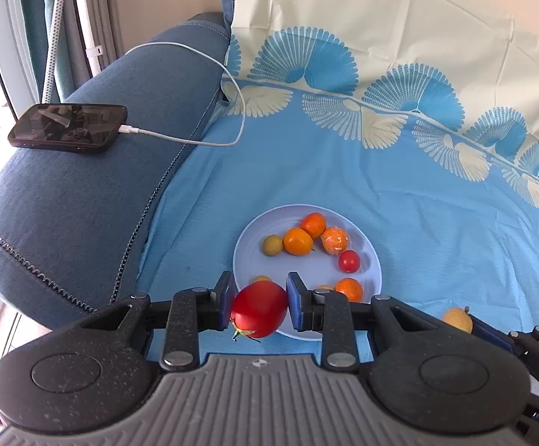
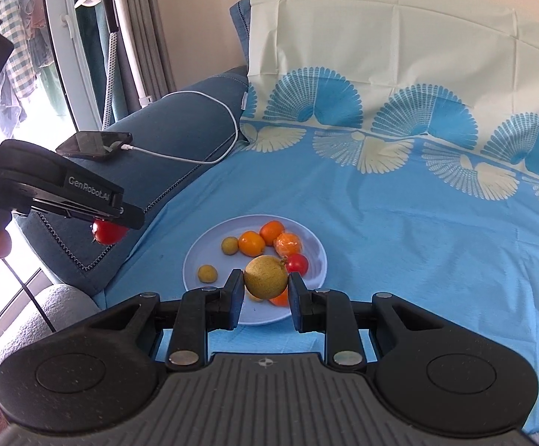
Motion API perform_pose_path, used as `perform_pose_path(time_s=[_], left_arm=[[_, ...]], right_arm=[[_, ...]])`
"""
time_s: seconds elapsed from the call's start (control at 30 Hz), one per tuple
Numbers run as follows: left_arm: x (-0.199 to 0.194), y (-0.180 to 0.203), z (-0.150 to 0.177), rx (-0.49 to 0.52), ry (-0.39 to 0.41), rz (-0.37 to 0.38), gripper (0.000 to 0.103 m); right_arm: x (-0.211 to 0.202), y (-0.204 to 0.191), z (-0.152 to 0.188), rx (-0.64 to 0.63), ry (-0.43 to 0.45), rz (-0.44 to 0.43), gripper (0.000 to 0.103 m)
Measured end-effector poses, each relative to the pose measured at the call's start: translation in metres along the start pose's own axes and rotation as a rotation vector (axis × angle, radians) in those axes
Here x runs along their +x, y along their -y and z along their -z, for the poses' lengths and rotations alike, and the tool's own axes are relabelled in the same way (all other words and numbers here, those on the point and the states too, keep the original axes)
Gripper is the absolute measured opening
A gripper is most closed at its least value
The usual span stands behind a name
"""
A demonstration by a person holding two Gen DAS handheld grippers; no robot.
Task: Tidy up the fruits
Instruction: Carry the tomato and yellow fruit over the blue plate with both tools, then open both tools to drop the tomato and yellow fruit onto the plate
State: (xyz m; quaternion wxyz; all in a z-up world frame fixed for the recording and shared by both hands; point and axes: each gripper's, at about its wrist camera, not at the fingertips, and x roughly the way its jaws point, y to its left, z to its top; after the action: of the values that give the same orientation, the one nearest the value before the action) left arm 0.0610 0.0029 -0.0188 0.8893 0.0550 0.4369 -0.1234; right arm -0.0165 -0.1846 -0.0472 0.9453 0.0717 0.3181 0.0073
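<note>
A pale blue plate (image 1: pixel 370 260) lies on the blue cloth and holds several small fruits: oranges (image 1: pixel 298 241), a red cherry tomato (image 1: pixel 349 261) and a yellow-green fruit (image 1: pixel 272 245). My left gripper (image 1: pixel 259 306) is shut on a red tomato (image 1: pixel 259 308) above the plate's near edge. In the right wrist view the plate (image 2: pixel 318 260) sits ahead. My right gripper (image 2: pixel 265 291) is shut on a round yellow-green fruit (image 2: pixel 265 277) held over the plate. The left gripper with its tomato (image 2: pixel 107 231) shows at the left of that view. The right gripper's fruit (image 1: pixel 457 319) shows at the left wrist view's lower right.
A blue sofa arm (image 1: pixel 83 193) rises on the left with a phone (image 1: pixel 68 127) and white charging cable (image 1: pixel 210 63) on it. A patterned cloth (image 1: pixel 399 37) covers the seat and backrest. A window and a stand are at far left.
</note>
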Motion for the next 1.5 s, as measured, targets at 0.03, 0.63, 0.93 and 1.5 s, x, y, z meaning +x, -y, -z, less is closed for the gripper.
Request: perform_pose_path(time_s=[0.03, 0.63, 0.93, 1.5], left_arm=[[0.003, 0.001, -0.002, 0.0, -0.003, 0.001, 0.033], [0.086, 0.009, -0.027, 0.016, -0.08, -0.014, 0.033], [0.132, 0.013, -0.029, 0.033, -0.132, -0.026, 0.033], [0.143, 0.007, -0.036, 0.069, -0.092, -0.084, 0.103]], right_arm=[[0.003, 0.0, 0.0, -0.002, -0.003, -0.002, 0.027], [0.086, -0.003, -0.012, -0.033, -0.098, -0.031, 0.027], [0.128, -0.004, -0.014, -0.052, -0.158, -0.036, 0.027], [0.157, -0.005, -0.017, -0.09, -0.195, -0.031, 0.076]])
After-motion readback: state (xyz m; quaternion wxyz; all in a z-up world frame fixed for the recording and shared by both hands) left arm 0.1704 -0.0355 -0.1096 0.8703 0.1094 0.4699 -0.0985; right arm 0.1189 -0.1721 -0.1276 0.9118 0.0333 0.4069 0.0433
